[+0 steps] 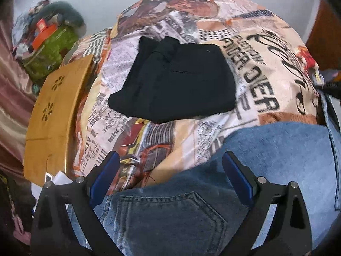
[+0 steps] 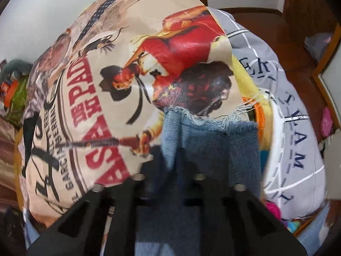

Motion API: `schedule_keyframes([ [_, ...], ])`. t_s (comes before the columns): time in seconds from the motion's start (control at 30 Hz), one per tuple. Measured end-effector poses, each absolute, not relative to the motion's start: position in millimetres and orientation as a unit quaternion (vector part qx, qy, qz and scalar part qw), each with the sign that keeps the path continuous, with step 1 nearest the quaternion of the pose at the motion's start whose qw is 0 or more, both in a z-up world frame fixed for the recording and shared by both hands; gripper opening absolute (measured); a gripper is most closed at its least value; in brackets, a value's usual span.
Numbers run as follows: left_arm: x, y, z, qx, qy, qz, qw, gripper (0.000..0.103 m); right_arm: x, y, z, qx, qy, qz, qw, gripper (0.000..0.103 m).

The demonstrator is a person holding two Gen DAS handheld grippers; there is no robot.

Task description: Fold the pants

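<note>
Blue jeans [image 1: 245, 170] lie on the printed bedspread [image 1: 213, 42], back pocket up, in the lower part of the left wrist view. My left gripper [image 1: 170, 166] is open just above the jeans' waist area, holding nothing. In the right wrist view my right gripper [image 2: 170, 162] is shut on the jeans' frayed leg hem [image 2: 208, 136], and the denim drapes over its fingers. A folded black garment [image 1: 174, 81] lies on the bedspread beyond the left gripper.
A wooden lap table [image 1: 55, 115] stands at the bed's left edge, with a green bag and clutter [image 1: 46, 49] behind it. A grey lettered quilt [image 2: 294, 128] lies right of the bedspread [image 2: 85, 106]. Wooden furniture [image 2: 298, 10] is at the far right.
</note>
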State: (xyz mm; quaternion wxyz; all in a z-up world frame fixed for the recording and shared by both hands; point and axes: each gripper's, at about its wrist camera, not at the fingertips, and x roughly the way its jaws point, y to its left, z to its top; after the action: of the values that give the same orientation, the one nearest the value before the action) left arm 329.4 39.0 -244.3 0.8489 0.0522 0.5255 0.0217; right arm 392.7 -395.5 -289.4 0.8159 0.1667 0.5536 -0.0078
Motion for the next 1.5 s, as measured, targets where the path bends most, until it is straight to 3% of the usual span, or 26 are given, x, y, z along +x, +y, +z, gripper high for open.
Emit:
schedule_keyframes([
  [0.47, 289.8, -30.3, -234.7, 0.089, 0.531, -0.058, 0.840, 0.097, 267.4, -470.1, -92.5, 0.158, 0.365, 0.001, 0.918, 0.008],
  [0.63, 271.8, -60.9, -234.3, 0.111, 0.530, -0.080, 0.837, 0.097, 229.9, -473.1, -55.3, 0.136, 0.318, 0.008, 0.938, 0.008],
  [0.8, 258.7, -79.5, -239.2, 0.110, 0.534, -0.093, 0.833, 0.098, 212.4, -491.1, -92.1, 0.144, 0.354, -0.022, 0.924, 0.008],
  [1.17, 250.1, -80.8, -240.3, 0.096, 0.535, -0.090, 0.835, 0.099, 156.6, -544.3, -229.0, 0.235, 0.473, -0.091, 0.845, 0.008],
  [1.37, 250.4, -76.0, -242.7, 0.073, 0.535, -0.089, 0.837, 0.101, 140.2, -539.2, -256.0, 0.230, 0.500, -0.120, 0.826, 0.008],
  [1.5, 249.1, -72.2, -243.7, 0.061, 0.531, -0.090, 0.840, 0.102, 137.1, -539.7, -253.7, 0.187, 0.509, -0.157, 0.825, 0.021],
])
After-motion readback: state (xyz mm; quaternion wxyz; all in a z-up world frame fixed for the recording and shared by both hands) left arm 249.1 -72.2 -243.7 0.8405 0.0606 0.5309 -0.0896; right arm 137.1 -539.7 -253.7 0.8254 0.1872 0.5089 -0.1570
